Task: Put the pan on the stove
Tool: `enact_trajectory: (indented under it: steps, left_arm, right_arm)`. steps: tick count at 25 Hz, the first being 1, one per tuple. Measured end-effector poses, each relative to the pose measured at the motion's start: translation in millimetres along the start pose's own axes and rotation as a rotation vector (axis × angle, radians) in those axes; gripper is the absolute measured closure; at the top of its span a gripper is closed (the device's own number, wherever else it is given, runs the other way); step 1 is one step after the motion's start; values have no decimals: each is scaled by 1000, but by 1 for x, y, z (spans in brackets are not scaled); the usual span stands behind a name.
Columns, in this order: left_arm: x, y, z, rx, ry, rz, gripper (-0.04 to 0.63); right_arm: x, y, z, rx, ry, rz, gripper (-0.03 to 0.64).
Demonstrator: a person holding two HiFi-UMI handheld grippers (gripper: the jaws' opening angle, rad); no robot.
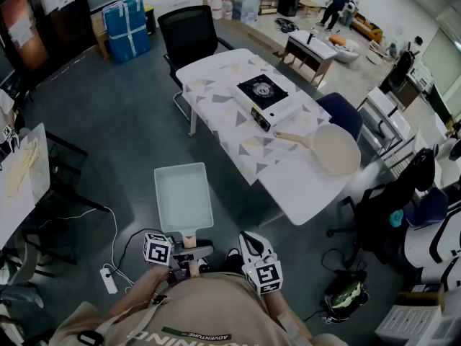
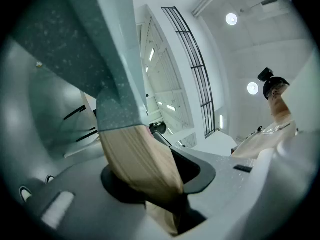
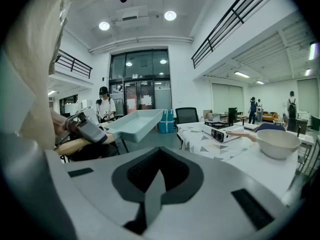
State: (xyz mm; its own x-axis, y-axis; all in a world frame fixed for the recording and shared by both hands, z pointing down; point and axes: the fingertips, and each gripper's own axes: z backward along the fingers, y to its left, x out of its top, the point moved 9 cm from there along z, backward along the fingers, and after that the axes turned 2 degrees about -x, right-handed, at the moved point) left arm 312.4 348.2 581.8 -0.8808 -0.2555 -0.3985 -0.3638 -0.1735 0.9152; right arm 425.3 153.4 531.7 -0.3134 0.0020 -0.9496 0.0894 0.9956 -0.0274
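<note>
The table (image 1: 302,187) is well apart from the person, so the step in hand looks like the carry over to it. The rectangular pan (image 1: 184,197) hangs over the floor in front of them, pale and tray-shaped. The left gripper (image 1: 189,249) has its jaws clamped on the pan's wooden handle (image 2: 140,159).

All the weight sits out past the jaws, so they'd want to keep the pan level while walking and bring it in from the near side of the table. Then it should go down flat over the burner of the stove (image 1: 263,96), not on its edge. There's also a round pan (image 1: 335,150) lying just beside the stove, handle pointing toward it, so give that some room.

The right gripper (image 1: 252,245) has its jaws together on nothing, and it could steady the far rim if the pan sags.

Hard to see:
- The left gripper view is mostly the pan's underside, with no stove in it at all.
- The burner is too small to tell much about.
- The person's torso covers the wrists in the head view.
</note>
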Motion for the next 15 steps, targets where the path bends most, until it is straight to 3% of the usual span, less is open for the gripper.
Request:
enact_trajectory:
  steps: [9,15]
  left_arm:
    - [3,-3,24,22,22,-11,456]
    - [-3,-6,26,21,13,13,456]
  right_arm:
    - [-3,24,-19,59,-21,6,618]
    - [6,27,-21,27,-33,7,618]
